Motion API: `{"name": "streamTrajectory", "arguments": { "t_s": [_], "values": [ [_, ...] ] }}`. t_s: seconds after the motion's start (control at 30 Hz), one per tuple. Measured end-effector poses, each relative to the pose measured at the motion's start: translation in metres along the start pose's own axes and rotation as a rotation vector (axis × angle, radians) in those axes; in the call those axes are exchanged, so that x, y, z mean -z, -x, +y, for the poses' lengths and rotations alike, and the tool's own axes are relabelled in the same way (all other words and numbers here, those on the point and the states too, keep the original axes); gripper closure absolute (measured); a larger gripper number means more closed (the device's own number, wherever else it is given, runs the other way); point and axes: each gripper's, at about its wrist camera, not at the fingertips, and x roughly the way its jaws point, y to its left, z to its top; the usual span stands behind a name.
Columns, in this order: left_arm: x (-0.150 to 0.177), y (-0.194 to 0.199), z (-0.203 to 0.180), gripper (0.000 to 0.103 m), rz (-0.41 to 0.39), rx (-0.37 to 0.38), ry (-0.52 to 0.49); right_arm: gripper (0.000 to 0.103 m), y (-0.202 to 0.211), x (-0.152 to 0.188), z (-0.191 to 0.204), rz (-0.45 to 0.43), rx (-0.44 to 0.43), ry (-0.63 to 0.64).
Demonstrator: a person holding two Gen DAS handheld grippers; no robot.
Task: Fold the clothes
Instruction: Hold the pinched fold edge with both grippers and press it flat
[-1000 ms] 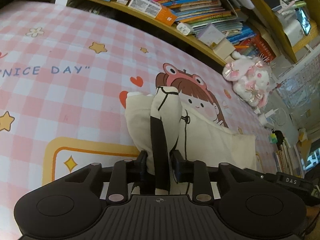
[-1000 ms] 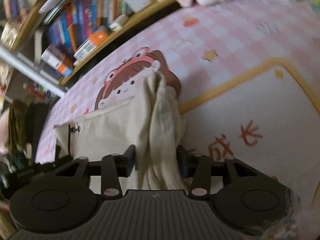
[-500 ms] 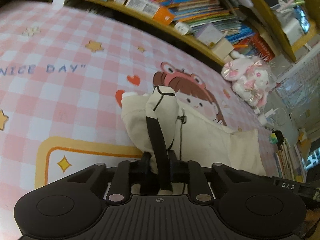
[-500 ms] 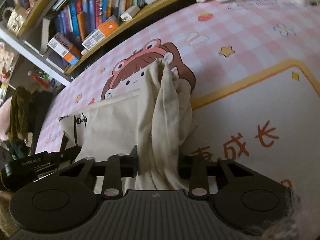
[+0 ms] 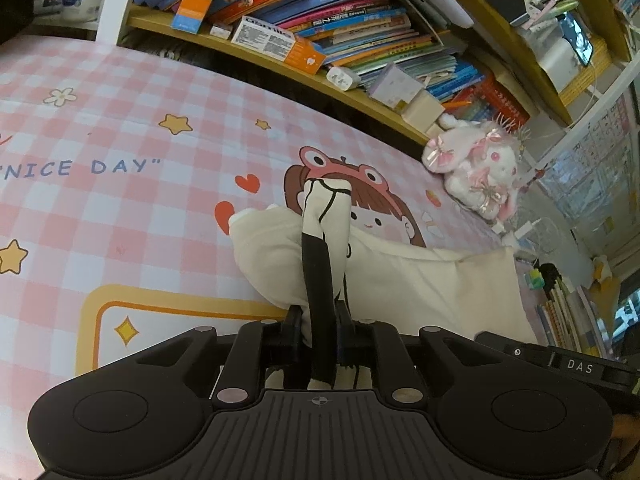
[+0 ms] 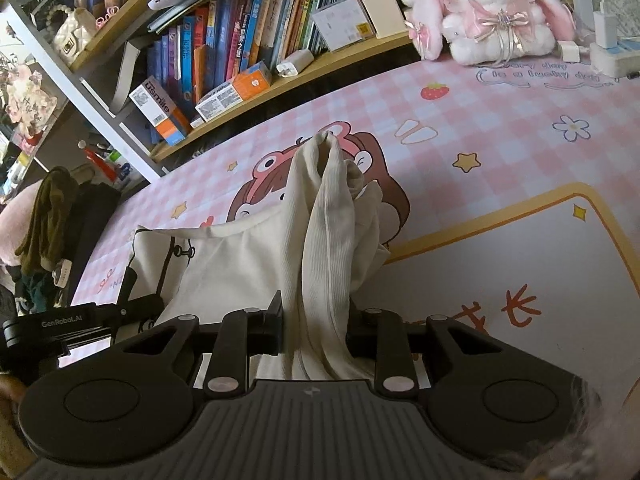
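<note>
In the left wrist view, the left gripper [image 5: 318, 320] pinches a bunched corner of the cream garment [image 5: 420, 284], with a black trim band running up between its jaws. The rest of the cloth drapes to the right and sags onto the pink checked mat [image 5: 120, 216], its far end reaching the other gripper at the right edge. The fabric looks light, soft and limp; it would slump wherever it is unsupported, so corners and hems look like the sound places to take hold, and the trim band gives a firmer grip than plain cloth. Against the frame a second ago, the mat's "NICE DAY" lettering and the bookshelf [image 5: 280, 64] sit lower and fuller in view, and the cloth spans wider to the right.

In the right wrist view, the right gripper [image 6: 314, 320] is closed on a thick gathered fold of the same garment [image 6: 224, 256], ribbed cloth standing in a peak before the jaws. The sheet stretches left toward the left gripper [image 6: 132, 304], hanging slack above the mat [image 6: 480, 120]. A second ago this view was blurred and tilted; it is now sharp, and the plush rabbit [image 6: 488, 12] shows plainly on the far side.
</note>
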Motion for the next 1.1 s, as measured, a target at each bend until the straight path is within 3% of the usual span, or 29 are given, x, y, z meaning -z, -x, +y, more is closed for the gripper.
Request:
{"name": "streamTrajectory", "arguments": {
  "t_s": [1.1],
  "values": [
    [0.014,0.004,-0.036,0.089,-0.013,-0.052,-0.004,0.080,0.021,-0.005,-0.019,-0.002,-0.052,0.035]
  ]
}}
